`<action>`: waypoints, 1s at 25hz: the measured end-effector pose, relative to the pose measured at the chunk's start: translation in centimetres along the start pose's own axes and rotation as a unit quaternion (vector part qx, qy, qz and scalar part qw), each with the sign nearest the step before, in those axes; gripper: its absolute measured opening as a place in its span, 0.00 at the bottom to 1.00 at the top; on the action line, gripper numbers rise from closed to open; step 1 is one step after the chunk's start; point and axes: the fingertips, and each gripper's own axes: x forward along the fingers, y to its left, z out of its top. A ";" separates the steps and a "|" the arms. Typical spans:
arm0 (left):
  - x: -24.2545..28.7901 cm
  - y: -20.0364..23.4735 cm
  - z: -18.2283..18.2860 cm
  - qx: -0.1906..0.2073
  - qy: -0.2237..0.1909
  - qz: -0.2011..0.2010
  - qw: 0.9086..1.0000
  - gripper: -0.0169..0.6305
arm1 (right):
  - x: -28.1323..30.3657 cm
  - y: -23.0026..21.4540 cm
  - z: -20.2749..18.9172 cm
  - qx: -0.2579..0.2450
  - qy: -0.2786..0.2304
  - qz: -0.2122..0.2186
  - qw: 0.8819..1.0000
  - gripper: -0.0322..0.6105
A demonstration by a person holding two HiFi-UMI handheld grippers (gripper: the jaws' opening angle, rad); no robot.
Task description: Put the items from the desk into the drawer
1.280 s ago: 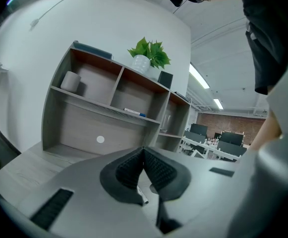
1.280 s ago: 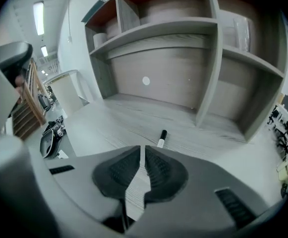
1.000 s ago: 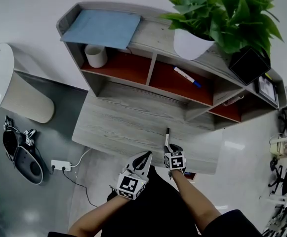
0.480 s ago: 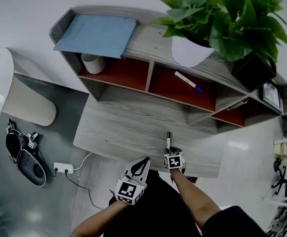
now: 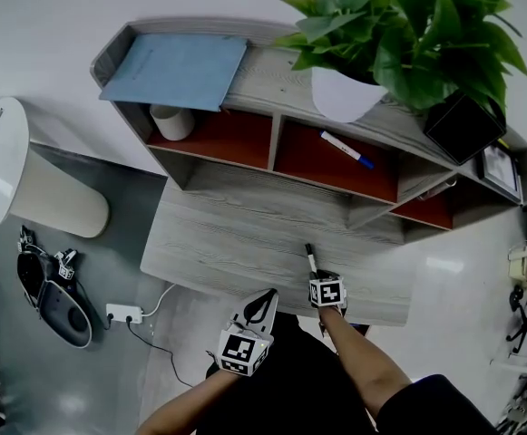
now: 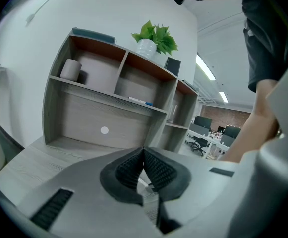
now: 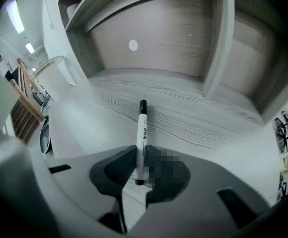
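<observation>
A white marker with a black cap [image 7: 142,135] sticks out forward between the jaws of my right gripper [image 7: 141,163], which is shut on it just above the grey wooden desk [image 5: 236,234]. In the head view the marker [image 5: 310,258] points away from me, and the right gripper [image 5: 321,280] sits over the desk's near edge. My left gripper [image 5: 261,304] hangs below that edge, off the desk, with its jaws shut on nothing [image 6: 144,167]. No drawer shows in any view.
A shelf unit [image 5: 272,143] stands at the back of the desk, with a blue-tipped marker [image 5: 345,149] and a white roll [image 5: 170,121] in its cubbies. On top lie a blue folder [image 5: 177,69], a potted plant [image 5: 390,43] and a black box [image 5: 463,125]. A white bin [image 5: 27,184] stands left.
The right gripper has edged slightly right with the marker, whose tip now leans a little left. The left gripper has barely moved.
</observation>
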 end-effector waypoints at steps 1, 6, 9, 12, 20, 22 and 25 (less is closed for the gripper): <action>-0.1 0.0 0.1 0.000 -0.002 0.000 1.000 0.03 | -0.2 0.1 0.0 0.001 -0.002 0.002 1.000 0.17; -0.7 0.0 0.6 -0.003 -0.013 -0.004 1.000 0.03 | -1.5 1.4 0.1 -0.009 -0.024 0.018 1.000 0.17; -1.6 -0.2 0.7 -0.012 -0.024 -0.007 1.000 0.03 | -2.6 2.1 -0.1 -0.009 -0.032 0.021 0.999 0.17; -2.8 -0.1 0.6 -0.017 -0.030 -0.007 0.999 0.03 | -3.6 3.0 -0.2 -0.009 -0.047 0.024 0.999 0.17; -7.0 -0.3 -0.8 -0.023 -0.037 -0.001 0.999 0.03 | -7.8 5.8 -1.6 -0.001 -0.085 0.019 0.996 0.17; -8.0 -0.5 -1.4 -0.029 -0.036 -0.003 0.999 0.03 | -8.9 6.6 -2.2 0.006 -0.094 0.018 0.995 0.17; -8.7 -1.3 -2.3 -0.036 -0.032 -0.012 0.999 0.03 | -10.8 7.7 -3.2 0.015 -0.108 0.016 0.994 0.17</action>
